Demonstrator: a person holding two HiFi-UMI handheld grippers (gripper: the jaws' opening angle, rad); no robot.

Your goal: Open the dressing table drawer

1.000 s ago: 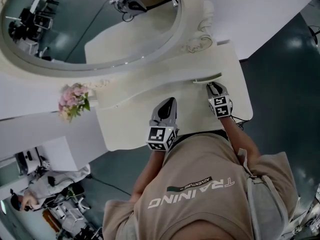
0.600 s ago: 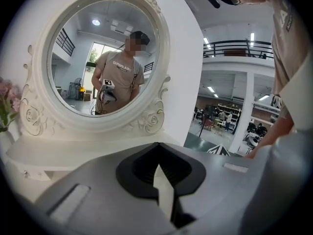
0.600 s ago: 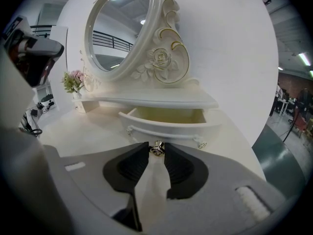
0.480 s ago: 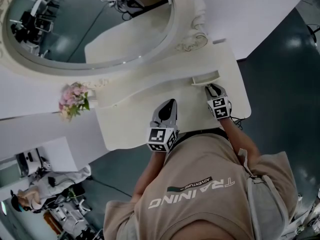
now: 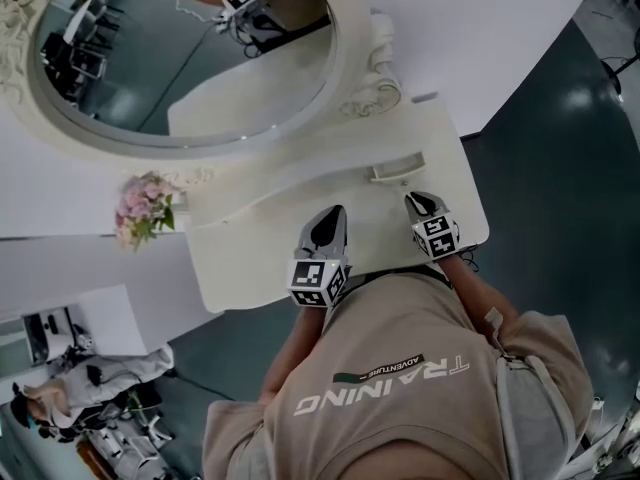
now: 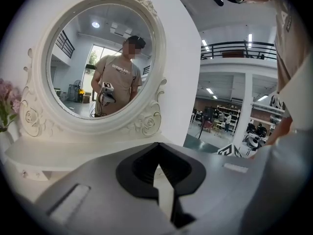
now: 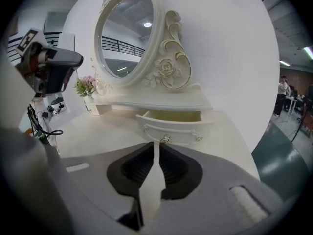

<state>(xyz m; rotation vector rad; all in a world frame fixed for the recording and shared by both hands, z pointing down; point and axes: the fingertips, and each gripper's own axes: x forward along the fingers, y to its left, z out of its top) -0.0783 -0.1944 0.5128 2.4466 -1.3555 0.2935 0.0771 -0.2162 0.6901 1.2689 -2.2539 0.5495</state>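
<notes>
Nearest the camera, the person's beige printed T-shirt [image 5: 400, 378] filled the lower part of the head view, with both arms reaching forward over the cream-white dressing table [image 5: 250, 253].

The grey two-jaw left gripper [image 5: 333, 218] hung above the bare tabletop with its jaws pressed together at the tips and nothing between them. To its right, the grey two-jaw right gripper [image 5: 418, 202] pointed down at the tabletop. Its jaws had just been closing; a narrow slit remained between the ribbed pads, and nothing was caught there.

Just past the right gripper's tips, and clear of them, stood the small cream drawer with a scrolled front [image 7: 171, 127]. It was pulled out from under the low cream shelf [image 7: 161, 103] at the right end of the table's back, so its pale yellow inside showed from above. A small round metallic knob [image 7: 167, 139] sat at the middle of the drawer front, in line with the slit between the right jaws.

Beyond the shelf rose the oval mirror in a white frame carved with roses [image 7: 128, 33], standing against a plain white wall [image 7: 230, 48]. A bunch of pink flowers [image 7: 86, 86] stood at the left end of the shelf, beside the mirror.
</notes>
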